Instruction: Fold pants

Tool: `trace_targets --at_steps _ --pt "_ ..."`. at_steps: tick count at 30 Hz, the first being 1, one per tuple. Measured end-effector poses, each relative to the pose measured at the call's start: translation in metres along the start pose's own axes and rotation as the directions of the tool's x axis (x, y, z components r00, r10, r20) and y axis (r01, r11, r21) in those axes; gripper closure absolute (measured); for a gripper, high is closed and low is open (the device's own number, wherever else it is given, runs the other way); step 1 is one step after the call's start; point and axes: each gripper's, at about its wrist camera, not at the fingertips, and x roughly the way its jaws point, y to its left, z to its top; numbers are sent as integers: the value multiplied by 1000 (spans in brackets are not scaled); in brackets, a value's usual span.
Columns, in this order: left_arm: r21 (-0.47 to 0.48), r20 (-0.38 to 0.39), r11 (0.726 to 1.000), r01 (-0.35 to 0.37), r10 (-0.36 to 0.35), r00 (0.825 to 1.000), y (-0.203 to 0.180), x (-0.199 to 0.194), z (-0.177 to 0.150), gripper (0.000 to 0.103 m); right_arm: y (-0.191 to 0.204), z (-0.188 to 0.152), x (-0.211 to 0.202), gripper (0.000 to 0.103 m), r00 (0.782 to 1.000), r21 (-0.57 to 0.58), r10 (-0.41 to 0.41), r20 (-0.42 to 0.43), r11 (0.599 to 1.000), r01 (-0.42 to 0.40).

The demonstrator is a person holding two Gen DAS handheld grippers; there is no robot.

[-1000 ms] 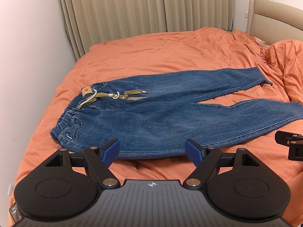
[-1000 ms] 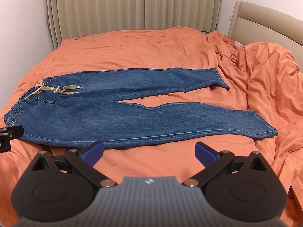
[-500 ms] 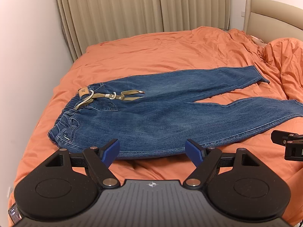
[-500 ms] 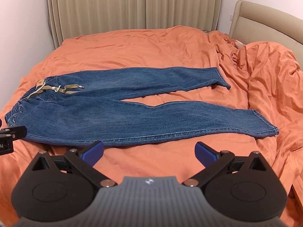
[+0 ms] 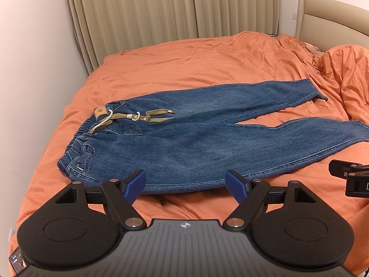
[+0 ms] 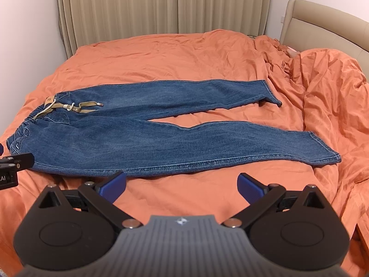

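Observation:
Blue jeans [image 5: 184,147] lie flat and unfolded on the orange bed, waist to the left, both legs spread to the right. A tan drawstring [image 5: 143,116] lies across the waist. The jeans also show in the right wrist view [image 6: 150,143], with the near leg's hem [image 6: 327,152] at right. My left gripper [image 5: 185,182] is open and empty, above the near edge of the jeans by the waist end. My right gripper [image 6: 182,184] is open and empty, just short of the near leg's edge.
The orange bedsheet [image 5: 196,69] covers the bed. A rumpled orange duvet [image 6: 329,87] is heaped at right by the beige headboard [image 6: 322,23]. Beige curtains [image 5: 173,11] hang behind; a white wall [image 5: 34,69] runs along the left.
Both grippers have drifted slightly back and up; the jeans sit a little lower and farther in the views. The jeans have not moved. Both grippers stay open.

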Motion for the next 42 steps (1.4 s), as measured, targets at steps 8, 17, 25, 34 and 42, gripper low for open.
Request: trace_targets --at_steps 8,17,25,34,42 --pt "-1 5 1000 6 -6 1000 -4 1 -2 11 1 -1 -1 5 1000 2 3 -3 1000 -3" --pt "1 3 1000 14 -14 1000 -8 1 -3 11 0 -2 2 5 1000 5 5 -15 1000 -5" --pt "2 0 1000 13 -13 1000 -7 1 -3 11 1 -2 3 5 1000 7 9 -14 1000 -9" --pt "1 -2 1000 4 -4 1000 2 3 -5 11 4 -2 5 5 1000 6 12 -15 1000 -12" --pt "50 4 995 -81 81 997 40 6 7 12 -5 4 13 5 999 13 42 16 999 -43"
